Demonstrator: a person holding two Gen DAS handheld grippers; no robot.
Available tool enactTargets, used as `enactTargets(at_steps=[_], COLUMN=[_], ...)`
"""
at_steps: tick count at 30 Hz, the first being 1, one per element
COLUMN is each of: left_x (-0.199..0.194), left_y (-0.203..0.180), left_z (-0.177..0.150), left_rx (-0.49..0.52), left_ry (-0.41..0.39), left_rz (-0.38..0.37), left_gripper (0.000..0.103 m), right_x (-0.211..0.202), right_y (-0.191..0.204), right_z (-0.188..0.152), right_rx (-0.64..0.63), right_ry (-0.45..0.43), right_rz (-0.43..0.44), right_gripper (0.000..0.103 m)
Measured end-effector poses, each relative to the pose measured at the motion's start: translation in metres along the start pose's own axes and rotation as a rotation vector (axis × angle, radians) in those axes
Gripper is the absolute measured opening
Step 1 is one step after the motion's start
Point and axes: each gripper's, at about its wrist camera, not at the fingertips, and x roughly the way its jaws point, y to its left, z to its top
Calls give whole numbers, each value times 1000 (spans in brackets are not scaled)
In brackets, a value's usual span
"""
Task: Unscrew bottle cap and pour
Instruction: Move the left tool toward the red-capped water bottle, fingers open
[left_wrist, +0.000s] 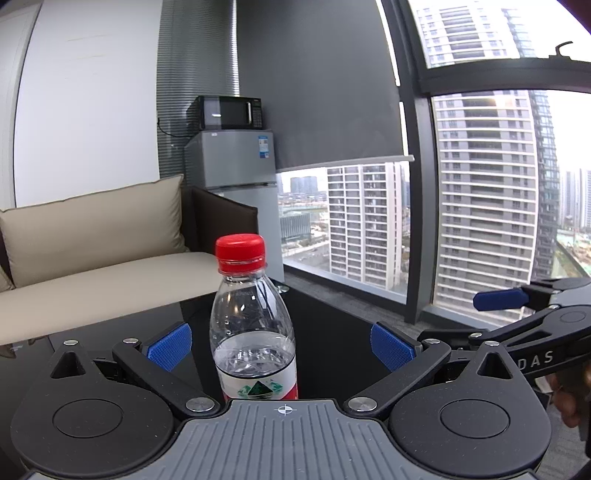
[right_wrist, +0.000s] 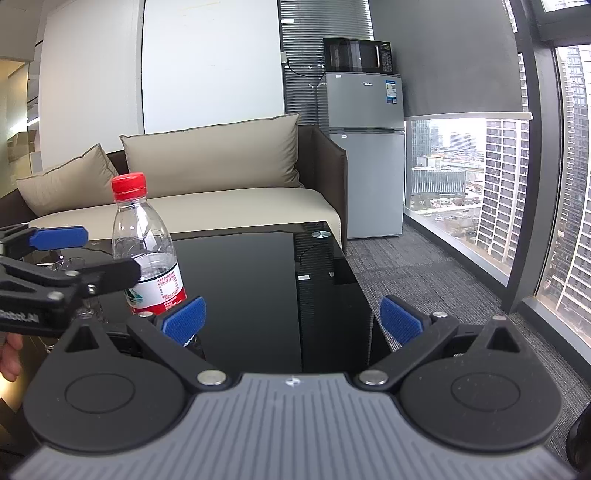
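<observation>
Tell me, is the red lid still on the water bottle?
Yes, it is on. The red cap sits on the neck of the upright bottle, and neither gripper touches it; both sets of fingers are spread apart.

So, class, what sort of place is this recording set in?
Probably a high-rise office lounge: a beige cushioned sofa, a black microwave atop a small grey fridge, and floor-to-ceiling windows facing tower blocks.

Both grippers look alike. The left gripper has a ribbed grey base plate with a small crosshair mark, two round black discs, black link arms with silver screws, and blue textured pads. The right gripper has the same parts. Bare fingers show at one edge.
</observation>
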Motion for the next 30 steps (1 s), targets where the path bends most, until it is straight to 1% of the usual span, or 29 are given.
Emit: enactTargets(at_steps=[10, 17, 20, 22, 23, 26, 30], left_x=[3, 8, 12, 14, 16, 19, 22], left_y=[2, 8, 8, 8, 8, 9, 8], left_z=[2, 4, 5, 6, 6, 6, 7], left_rx=[-10, -22, -24, -23, -23, -19, -10], left_ry=[-9, 5, 12, 20, 23, 33, 41], left_rz=[12, 24, 32, 38, 41, 48, 59], left_gripper=[102, 102, 100, 95, 95, 88, 78], right_x=[2, 2, 2, 3, 3, 3, 3], right_y=[-3, -5, -4, -4, -4, -4, -3], right_z=[1, -2, -2, -2, -2, -2, -2], right_rx=[13, 17, 13, 12, 12, 10, 7], right_ry=[8, 15, 19, 21, 21, 22, 24], right_rz=[-17, -25, -23, -23, -23, -21, -18], right_gripper=[103, 103, 103, 103, 103, 103, 103])
